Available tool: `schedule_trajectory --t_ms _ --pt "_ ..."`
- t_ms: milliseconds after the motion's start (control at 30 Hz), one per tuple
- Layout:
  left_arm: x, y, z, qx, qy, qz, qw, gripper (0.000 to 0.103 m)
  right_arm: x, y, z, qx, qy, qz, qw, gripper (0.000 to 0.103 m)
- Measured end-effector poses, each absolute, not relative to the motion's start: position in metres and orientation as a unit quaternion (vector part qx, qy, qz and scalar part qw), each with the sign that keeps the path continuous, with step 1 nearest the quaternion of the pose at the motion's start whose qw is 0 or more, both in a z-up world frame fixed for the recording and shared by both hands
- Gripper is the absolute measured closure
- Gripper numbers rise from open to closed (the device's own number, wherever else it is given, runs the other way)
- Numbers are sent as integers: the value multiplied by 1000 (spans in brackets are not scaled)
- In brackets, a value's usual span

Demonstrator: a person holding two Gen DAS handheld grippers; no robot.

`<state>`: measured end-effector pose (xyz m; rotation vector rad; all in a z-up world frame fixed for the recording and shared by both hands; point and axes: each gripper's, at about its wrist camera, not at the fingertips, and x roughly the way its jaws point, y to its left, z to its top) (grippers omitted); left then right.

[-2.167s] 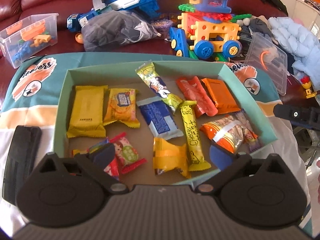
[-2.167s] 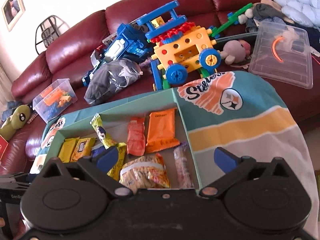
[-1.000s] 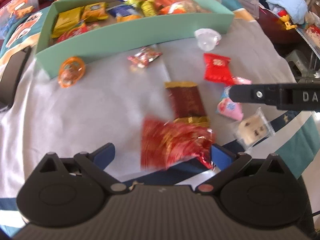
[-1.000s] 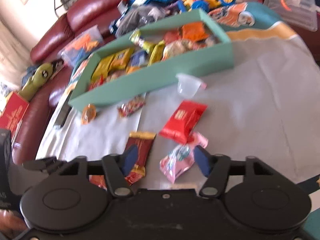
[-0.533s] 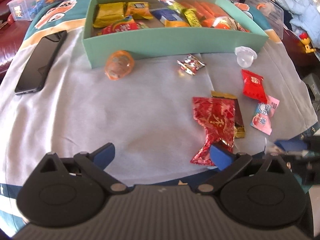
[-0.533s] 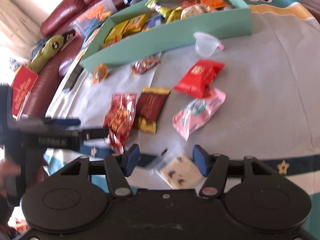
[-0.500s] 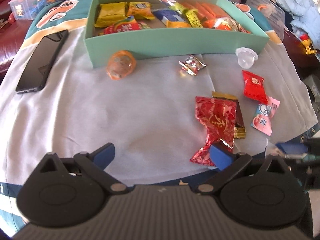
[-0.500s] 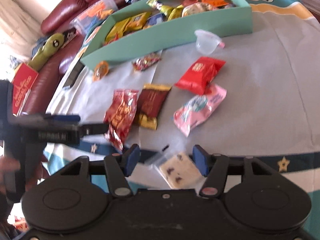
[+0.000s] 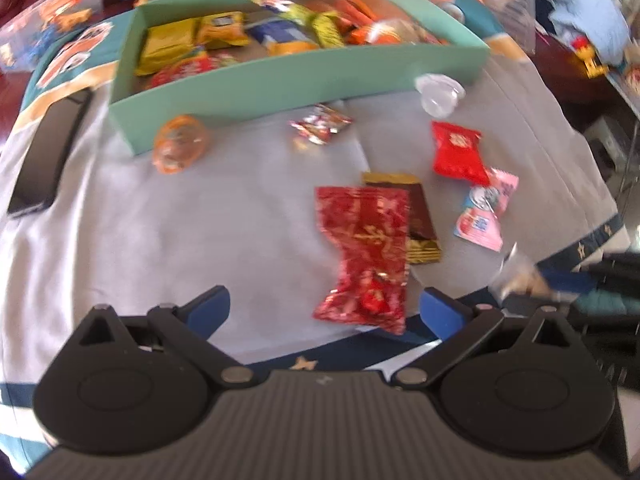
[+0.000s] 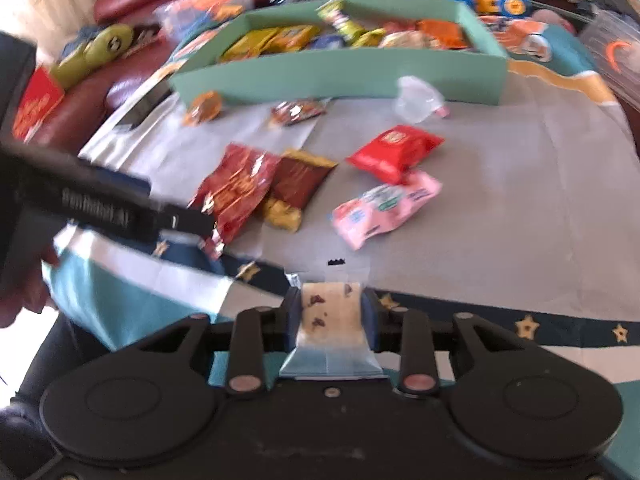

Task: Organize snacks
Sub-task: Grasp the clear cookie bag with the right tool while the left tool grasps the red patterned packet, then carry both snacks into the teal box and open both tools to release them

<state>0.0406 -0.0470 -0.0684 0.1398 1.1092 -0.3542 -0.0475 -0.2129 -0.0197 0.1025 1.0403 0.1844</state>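
Compared with half a second back, the right gripper [image 10: 330,312] has its blue pads drawn in from a wide stance around the clear-wrapped pale cookie with dark chips [image 10: 329,308], and its jaws are closing on that packet, which now sits pinched between them at the near edge of the cloth. Largest in view is the grey cloth with a dark blue star-dotted border [image 9: 200,216] covering the table, and on its far part stands the long mint-green cardboard box [image 9: 304,76], already loaded with yellow, orange and blue snack packets. A black phone [image 9: 48,156] lies flat on the cloth to the left of the box. Loose on the cloth in front of the box lie the crinkled red foil packet with gold print [image 9: 366,252], overlapping the dark brown bar with gold ends [image 9: 416,220] beside it; to their right a bright red pillow packet [image 9: 456,152] touches a pink sachet [image 9: 484,212]. Nearer the box wall rest an orange round capsule [image 9: 180,144], touching the wall, a small red and silver sweet wrapper [image 9: 320,128] and a clear plastic jelly cup [image 9: 438,94]. The left gripper [image 9: 324,308] hangs over the near edge with its blue fingers spread wide; the lower end of the red foil packet lies between them, and the pads do not press on it.
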Motion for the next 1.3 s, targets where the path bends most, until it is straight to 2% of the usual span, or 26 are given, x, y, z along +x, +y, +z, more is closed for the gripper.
schedule_trajectory --t_ms 100,167,200,233,267,300,367,800,1067,1300 --pt "43 -62 -76 79 521 -171 832 1 -43 -231 -24 78 493 57 865 72" --pt "46 -67 -80 81 521 -172 832 20 -42 -240 -25 93 487 46 867 72" --pt "45 -71 -80 89 515 -171 835 21 -43 -243 -26 96 486 45 867 72" --pt "43 -73 -79 95 507 -175 838 39 -44 -244 -26 97 485 44 868 72" --pt "42 -75 -77 104 500 -180 841 65 -45 -244 -27 95 483 44 869 72" --pt "41 -76 -76 108 496 -184 842 70 -46 -243 -27 92 482 43 870 72" --pt "41 -72 -74 95 498 -188 841 74 -45 -241 -28 89 480 42 872 72" --pt "51 -6 -38 16 477 -168 863 74 -22 -244 4 122 454 48 881 72" --pt "99 20 -1 -11 440 -153 885 73 36 -242 39 148 420 70 893 72" --pt "145 30 5 -23 434 -137 890 73 99 -227 54 142 407 86 898 72"
